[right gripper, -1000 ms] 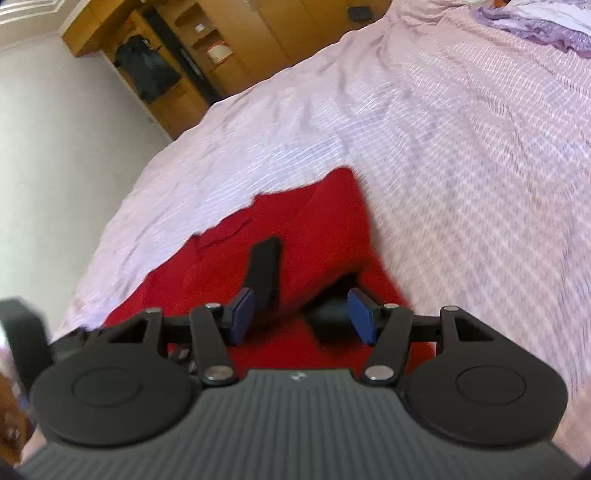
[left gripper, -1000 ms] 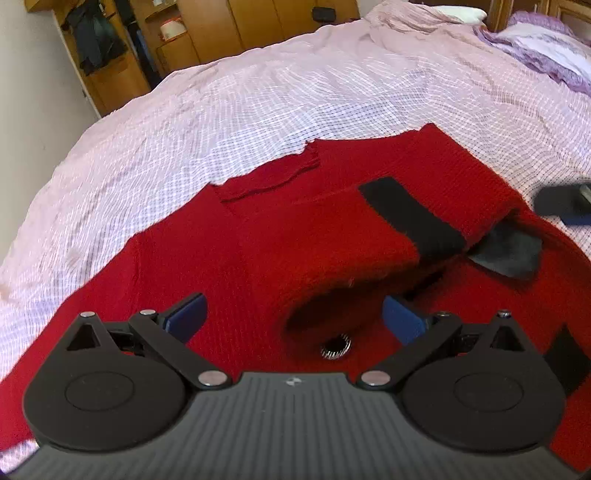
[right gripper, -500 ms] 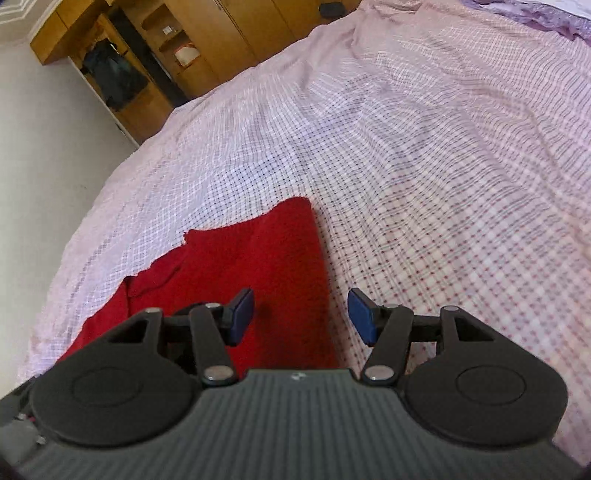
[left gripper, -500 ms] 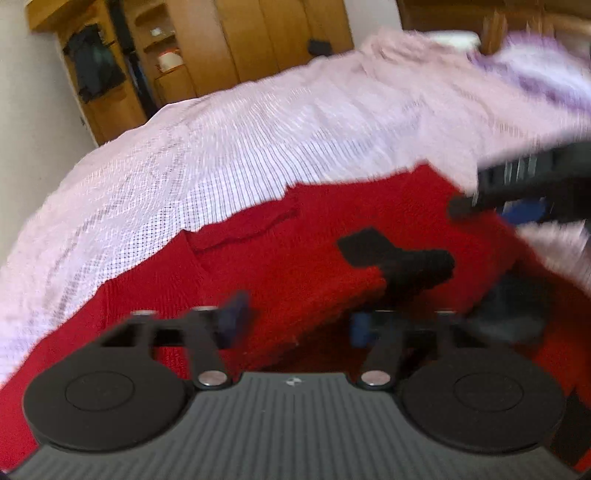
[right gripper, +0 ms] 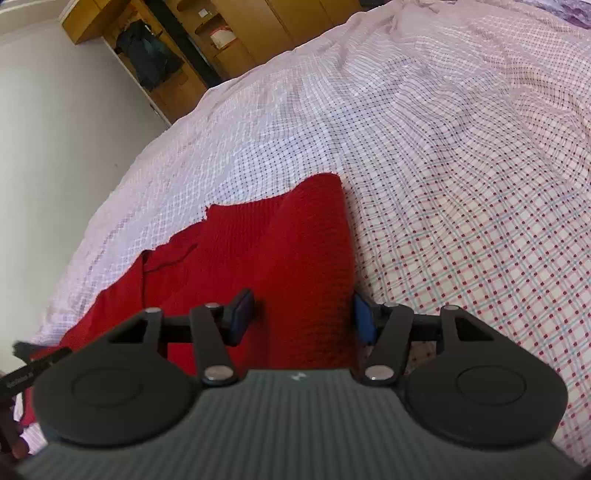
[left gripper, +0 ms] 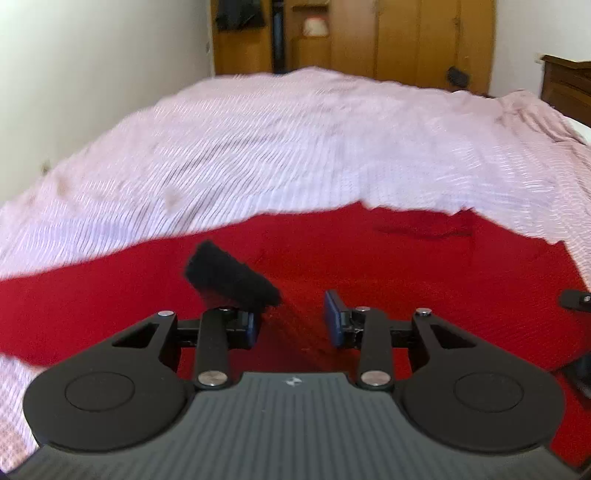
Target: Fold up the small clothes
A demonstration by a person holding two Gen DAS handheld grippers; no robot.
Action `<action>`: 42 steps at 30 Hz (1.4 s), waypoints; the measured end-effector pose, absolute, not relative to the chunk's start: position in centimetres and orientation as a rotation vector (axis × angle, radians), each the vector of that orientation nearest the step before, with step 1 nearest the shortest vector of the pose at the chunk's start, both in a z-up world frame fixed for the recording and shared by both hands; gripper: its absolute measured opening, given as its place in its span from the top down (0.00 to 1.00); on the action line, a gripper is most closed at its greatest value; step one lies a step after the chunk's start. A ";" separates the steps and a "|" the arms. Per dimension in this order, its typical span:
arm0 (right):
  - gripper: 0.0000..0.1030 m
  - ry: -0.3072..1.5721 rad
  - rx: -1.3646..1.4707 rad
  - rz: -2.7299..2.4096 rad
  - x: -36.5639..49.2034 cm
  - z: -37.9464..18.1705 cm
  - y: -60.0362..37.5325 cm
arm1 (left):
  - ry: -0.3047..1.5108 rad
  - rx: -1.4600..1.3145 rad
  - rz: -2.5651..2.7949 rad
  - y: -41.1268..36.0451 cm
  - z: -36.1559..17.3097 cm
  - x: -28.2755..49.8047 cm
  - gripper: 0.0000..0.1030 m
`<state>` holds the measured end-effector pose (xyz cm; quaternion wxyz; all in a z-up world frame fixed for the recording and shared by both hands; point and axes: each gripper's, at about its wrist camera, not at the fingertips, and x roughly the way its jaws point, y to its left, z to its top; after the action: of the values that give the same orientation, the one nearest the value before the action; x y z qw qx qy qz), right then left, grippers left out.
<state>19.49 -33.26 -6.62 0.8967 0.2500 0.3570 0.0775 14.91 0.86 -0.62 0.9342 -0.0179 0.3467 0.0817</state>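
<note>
- Since half a second earlier, the left gripper [left gripper: 291,321] had swung round: its view had turned from the sweater's folded sleeve towards the wardrobe [left gripper: 388,37] at the far end of the room, and the right gripper no longer crossed in front of it.
- The right gripper [right gripper: 301,319] had barely shifted, with the same folded edge between its fingers as before.
- The red sweater [left gripper: 406,266] lay spread on the checked bedsheet [left gripper: 295,147], its far edge running across the left wrist view.
- A black cuff [left gripper: 229,277] stood raised off the knit, just beyond the left gripper's left pad.
- The left gripper's jaws stood parted, with only the red fabric below the gap; nothing was pinched.
- In the right wrist view the sweater [right gripper: 258,251] showed a thick folded edge along its right side, beside bare bedsheet [right gripper: 461,184].
- The right gripper's jaws were spread wide, straddling that folded edge without closing on it.
- A dark jacket [right gripper: 151,55] hung in the open wardrobe [right gripper: 258,33].
</note>
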 end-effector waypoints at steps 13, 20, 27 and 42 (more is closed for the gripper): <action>0.43 0.741 0.499 0.158 18.9 -6.5 -33.0 | 0.757 -0.031 0.222 5.3 -1.7 12.0 0.40; 0.42 0.747 0.476 0.149 17.9 -5.8 -32.7 | 0.758 -0.021 0.188 6.6 -1.6 13.8 0.37; 0.42 0.876 0.414 0.129 18.1 -3.7 -33.1 | 0.775 0.017 0.086 6.8 -2.4 15.8 0.40; 0.43 0.919 0.246 0.117 23.5 -3.8 -31.3 | 0.815 -0.049 0.060 8.1 -3.5 17.5 0.50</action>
<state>23.48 -31.26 -3.75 0.8874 0.1183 0.4419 0.0565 17.54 8.14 -3.50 0.9174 -0.0239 0.3963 0.0290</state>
